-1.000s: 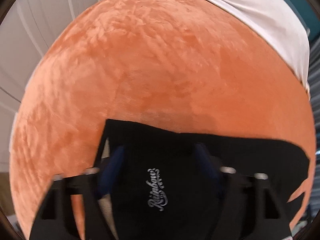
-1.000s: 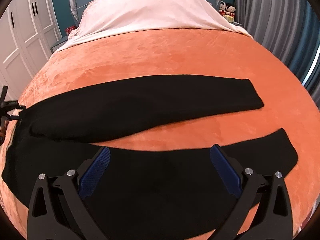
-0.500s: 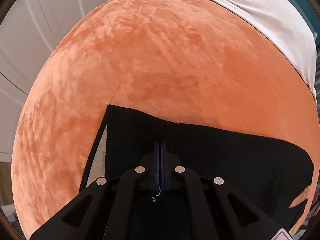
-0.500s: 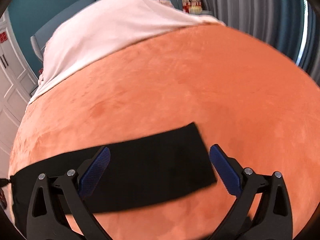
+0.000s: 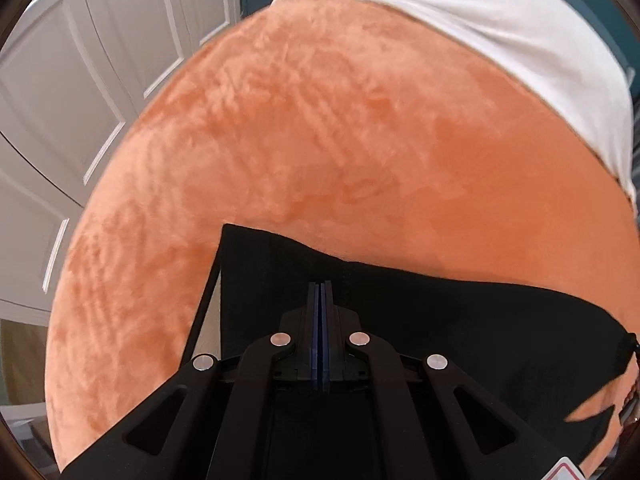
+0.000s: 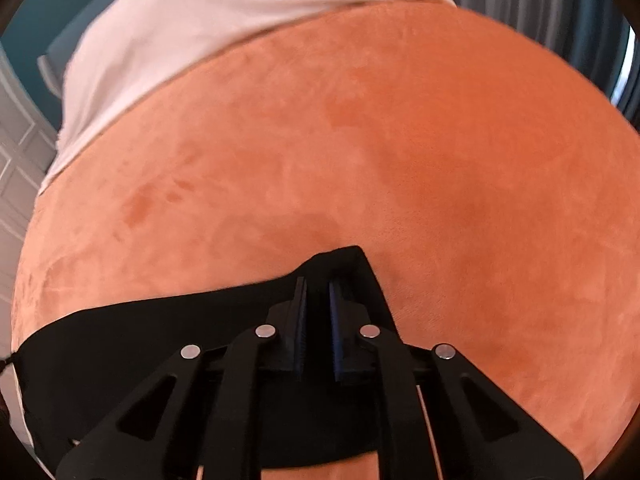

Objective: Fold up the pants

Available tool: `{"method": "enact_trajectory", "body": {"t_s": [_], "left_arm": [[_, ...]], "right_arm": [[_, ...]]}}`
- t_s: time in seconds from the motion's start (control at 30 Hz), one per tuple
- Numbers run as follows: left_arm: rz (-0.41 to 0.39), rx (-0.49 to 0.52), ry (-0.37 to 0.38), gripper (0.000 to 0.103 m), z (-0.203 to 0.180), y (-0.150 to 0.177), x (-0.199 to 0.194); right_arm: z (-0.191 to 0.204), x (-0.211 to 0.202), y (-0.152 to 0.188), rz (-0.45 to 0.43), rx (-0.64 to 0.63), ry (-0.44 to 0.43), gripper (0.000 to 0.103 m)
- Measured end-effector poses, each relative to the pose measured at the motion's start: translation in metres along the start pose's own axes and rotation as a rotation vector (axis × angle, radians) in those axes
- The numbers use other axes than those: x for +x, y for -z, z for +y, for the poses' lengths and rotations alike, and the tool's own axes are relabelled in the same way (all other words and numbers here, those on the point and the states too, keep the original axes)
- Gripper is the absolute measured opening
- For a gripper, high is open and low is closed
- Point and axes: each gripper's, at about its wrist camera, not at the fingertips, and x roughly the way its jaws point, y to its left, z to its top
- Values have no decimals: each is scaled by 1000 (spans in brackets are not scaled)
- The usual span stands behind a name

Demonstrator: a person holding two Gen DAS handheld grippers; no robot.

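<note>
Black pants [image 5: 460, 320]: flat on orange bed cover [image 5: 320, 140], long axis running crosswise between both claws. Left gripper [image 5: 321, 292]: fully shut, pinching waistband end. Right gripper [image 6: 318, 288]: jaws just closing, narrow gap, cuff end [image 6: 348, 258] bunched between pads (grip looks made). One end per hand.

Black hand-held gripper [image 5: 320, 292], blue pads [image 6: 335, 320], silver screws

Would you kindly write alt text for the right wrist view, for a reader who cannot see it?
The right gripper, its blue-padded fingers having just closed, pinches the end of the black pants lying on an orange blanket. White bedding covers the bed's far end.
</note>
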Motion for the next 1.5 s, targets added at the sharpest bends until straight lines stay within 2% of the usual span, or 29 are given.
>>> {"method": "enact_trajectory", "body": {"t_s": [0.13, 0.23, 0.3, 0.43, 0.57, 0.67, 0.73, 0.83, 0.87, 0.9, 0.97, 1.03, 1.07, 1.1, 1.13, 1.17, 1.2, 1.23, 1.27, 1.37, 1.5], "left_arm": [[-55, 14, 74, 0, -2, 21, -56], [-92, 34, 136, 0, 3, 50, -106], [-101, 47, 165, 0, 12, 82, -139], [-72, 50, 166, 0, 33, 147, -173], [-8, 28, 40, 0, 69, 206, -168], [75, -48, 10, 0, 93, 239, -139], [98, -104, 66, 0, 94, 249, -124], [74, -211, 207, 4, 85, 248, -111], [60, -268, 249, 15, 82, 244, -105], [55, -302, 267, 32, 80, 241, -99], [41, -363, 255, 42, 76, 231, -85], [61, -444, 264, 42, 80, 222, -66], [84, -507, 297, 42, 83, 219, -54], [108, -545, 306, 31, 86, 218, -46], [132, -578, 312, 13, 87, 216, -38], [160, -591, 316, 4, 87, 212, -32], [154, -593, 309, 4, 87, 208, -34], [150, -569, 339, 4, 87, 202, -41], [100, -538, 354, 4, 87, 193, -58], [31, -453, 363, 4, 84, 182, -100], [6, -378, 339, 4, 91, 194, -142]], "right_arm": [[6, -60, 4, -118, -28, -83, 8], [13, -110, 18, -193, -73, -136, 8], [10, -142, 33, -222, -101, -155, 8], [-3, -186, 70, -241, -152, -162, 8], [-26, -196, 114, -190, -167, -138, 8], [-46, -180, 149, -107, -164, -91, 8], [-54, -169, 162, -71, -141, -73, 8], [-58, -166, 177, -64, -120, -62, 8], [-57, -167, 178, -68, -114, -62, 8], [-57, -169, 177, -76, -102, -68, 9], [-56, -170, 175, -81, -94, -69, 9], [-51, -171, 173, -84, -99, -61, 9], [-50, -170, 172, -83, -99, -61, 9], [-48, -171, 173, -82, -101, -60, 9], [-48, -171, 174, -82, -102, -56, 9], [-47, -170, 174, -79, -100, -55, 9], [-46, -170, 174, -76, -99, -51, 9], [-47, -170, 175, -75, -100, -47, 9], [-46, -170, 174, -76, -101, -44, 9], [-46, -174, 173, -87, -102, -46, 9], [-48, -174, 177, -96, -92, -48, 9]]}}
